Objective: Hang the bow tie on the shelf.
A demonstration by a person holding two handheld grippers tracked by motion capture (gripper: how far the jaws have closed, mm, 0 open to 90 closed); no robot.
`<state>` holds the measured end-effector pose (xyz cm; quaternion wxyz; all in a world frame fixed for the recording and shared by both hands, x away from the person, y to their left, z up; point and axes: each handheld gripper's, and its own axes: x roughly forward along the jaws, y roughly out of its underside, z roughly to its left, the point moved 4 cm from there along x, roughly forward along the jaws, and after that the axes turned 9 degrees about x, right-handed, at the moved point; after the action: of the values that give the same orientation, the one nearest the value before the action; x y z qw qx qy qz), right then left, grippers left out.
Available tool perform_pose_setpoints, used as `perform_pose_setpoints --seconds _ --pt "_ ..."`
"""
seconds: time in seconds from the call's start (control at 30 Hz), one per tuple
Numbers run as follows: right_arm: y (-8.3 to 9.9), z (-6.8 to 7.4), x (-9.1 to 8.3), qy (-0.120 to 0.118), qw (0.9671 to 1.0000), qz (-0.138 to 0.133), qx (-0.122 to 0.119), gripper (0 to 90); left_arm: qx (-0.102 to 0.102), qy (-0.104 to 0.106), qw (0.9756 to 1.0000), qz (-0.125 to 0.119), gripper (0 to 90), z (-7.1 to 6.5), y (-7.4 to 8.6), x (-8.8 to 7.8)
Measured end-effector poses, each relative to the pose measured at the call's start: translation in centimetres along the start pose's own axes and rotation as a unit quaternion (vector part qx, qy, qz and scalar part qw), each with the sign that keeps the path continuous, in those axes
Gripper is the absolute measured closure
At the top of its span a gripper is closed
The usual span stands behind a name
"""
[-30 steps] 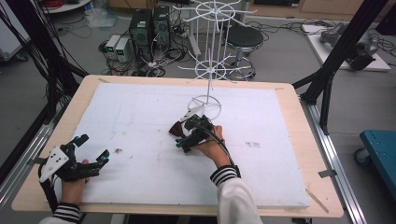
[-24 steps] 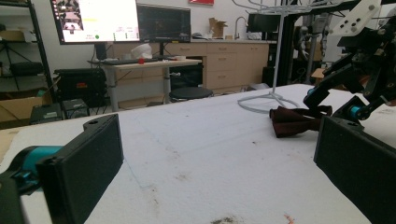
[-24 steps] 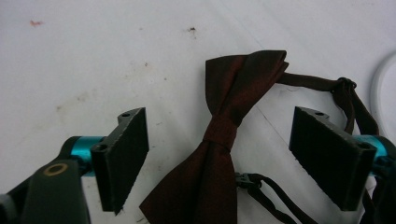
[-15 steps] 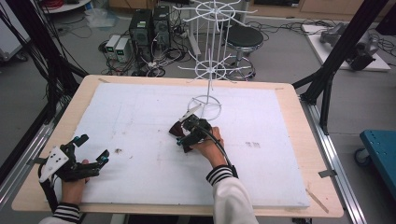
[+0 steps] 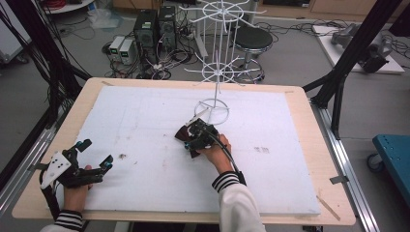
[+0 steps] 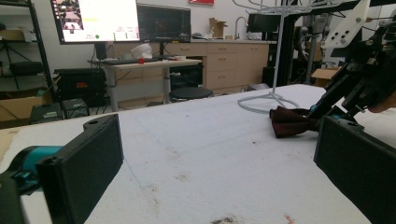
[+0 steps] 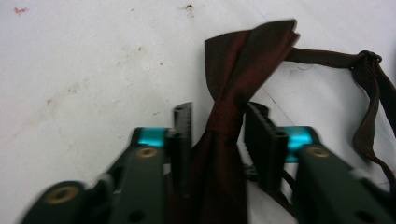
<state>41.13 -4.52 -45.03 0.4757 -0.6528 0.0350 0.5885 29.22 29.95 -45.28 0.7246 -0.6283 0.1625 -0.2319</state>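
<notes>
High view: the right gripper (image 5: pixel 193 137) sits at the white foam board's (image 5: pixel 145 116) centre, over a dark maroon fabric bow tie (image 5: pixel 183 134), at six o'clock from the white wire rack (image 5: pixel 215 104). The left gripper (image 5: pixel 94 155) rests at eight o'clock, jaws spread.

Left gripper view: jaws wide apart, bare.

Right gripper view: jaws straddle the tie's knot (image 7: pixel 224 121); contact unclear.

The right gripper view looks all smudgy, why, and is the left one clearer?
In the right gripper view, the dark red bow tie and the right tool sit close to the lens and look soft. In the left gripper view, the left tool looms big and blurry, while the monitor glares white.
</notes>
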Motion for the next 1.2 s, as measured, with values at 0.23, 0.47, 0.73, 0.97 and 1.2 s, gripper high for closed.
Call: perform_pose_setpoints --seconds 0.23,0.47,0.73,0.97,1.2 --pt "0.1 -0.1 -0.2 -0.001 0.9998 0.01 0.016 77.5 0.0 0.0 1.0 0.0 1.8 0.0 0.0 0.0" --pt "0.0 0.3 -0.9 -0.001 1.0 0.0 0.009 77.5 0.002 0.001 1.0 0.001 1.8 0.0 0.0 0.0" --pt "0.2 0.7 -1.8 0.005 0.9998 -0.017 0.002 77.5 0.001 0.0 1.0 0.0 1.8 0.0 0.0 0.0" --pt "0.5 0.8 -2.9 0.009 0.999 -0.044 -0.007 77.4 0.003 0.001 1.0 0.001 1.8 0.0 0.0 0.0" --pt "0.3 1.2 -4.3 0.007 0.9974 -0.07 -0.016 77.4 0.003 0.001 1.0 0.001 1.8 0.0 0.0 -0.1"
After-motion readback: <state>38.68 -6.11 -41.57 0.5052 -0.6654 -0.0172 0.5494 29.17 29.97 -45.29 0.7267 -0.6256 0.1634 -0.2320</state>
